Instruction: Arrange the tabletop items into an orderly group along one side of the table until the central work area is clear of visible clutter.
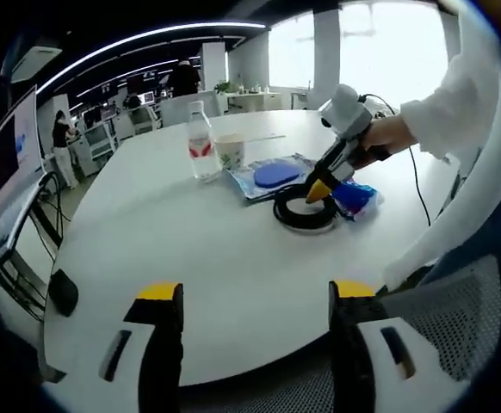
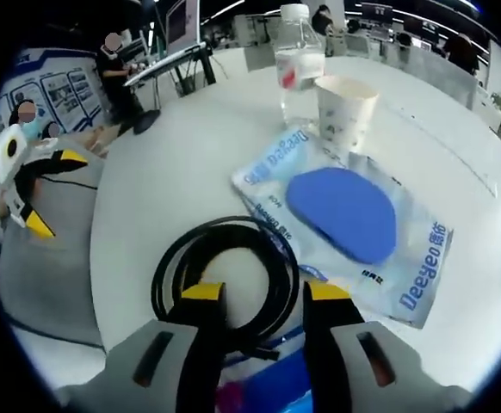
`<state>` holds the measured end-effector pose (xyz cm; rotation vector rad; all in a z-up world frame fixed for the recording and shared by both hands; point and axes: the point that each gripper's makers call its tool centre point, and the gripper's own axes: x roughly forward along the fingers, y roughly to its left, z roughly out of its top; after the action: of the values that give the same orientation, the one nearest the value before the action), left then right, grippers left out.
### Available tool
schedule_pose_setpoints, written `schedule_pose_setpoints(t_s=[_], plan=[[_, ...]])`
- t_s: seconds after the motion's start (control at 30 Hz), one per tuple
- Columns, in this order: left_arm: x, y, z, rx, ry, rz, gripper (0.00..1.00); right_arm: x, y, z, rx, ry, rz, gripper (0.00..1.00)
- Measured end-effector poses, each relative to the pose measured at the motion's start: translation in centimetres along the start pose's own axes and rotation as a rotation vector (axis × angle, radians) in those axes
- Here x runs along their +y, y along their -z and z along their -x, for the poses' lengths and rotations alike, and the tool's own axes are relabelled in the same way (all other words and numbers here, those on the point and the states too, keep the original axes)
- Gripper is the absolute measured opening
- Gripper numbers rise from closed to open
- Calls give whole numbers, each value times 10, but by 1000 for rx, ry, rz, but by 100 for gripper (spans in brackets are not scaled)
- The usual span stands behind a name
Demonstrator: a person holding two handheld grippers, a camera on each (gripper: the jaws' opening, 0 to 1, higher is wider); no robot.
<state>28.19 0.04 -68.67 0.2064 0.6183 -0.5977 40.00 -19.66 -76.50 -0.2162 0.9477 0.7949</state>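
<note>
Hovering my right gripper, jaws apart, over the coiled black cable to nudge it toward the water bottle group, while my left gripper waits open.

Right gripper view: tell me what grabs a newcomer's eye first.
The right tool hangs with its jaws apart over a coiled black cable on the white table. Beyond it lies a blue pad inside a clear printed bag, with a paper cup and water bottle behind.
</note>
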Motion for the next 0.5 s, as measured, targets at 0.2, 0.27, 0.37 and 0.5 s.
schedule_pose_setpoints(t_s=[0.2,0.27,0.37,0.5], plan=[[-1,1,-1,5,2,-2,71,-7,-1,0,-7,21,-40,17],[0,2,-1,8,-1,-5,70,-8,-1,1,-7,28,-35,14],[0,2,-1,10,-1,-8,70,-12,1,2,3,45,-111,8],[0,3,-1,16,-4,-12,70,-14,1,-1,-3,48,-244,5]])
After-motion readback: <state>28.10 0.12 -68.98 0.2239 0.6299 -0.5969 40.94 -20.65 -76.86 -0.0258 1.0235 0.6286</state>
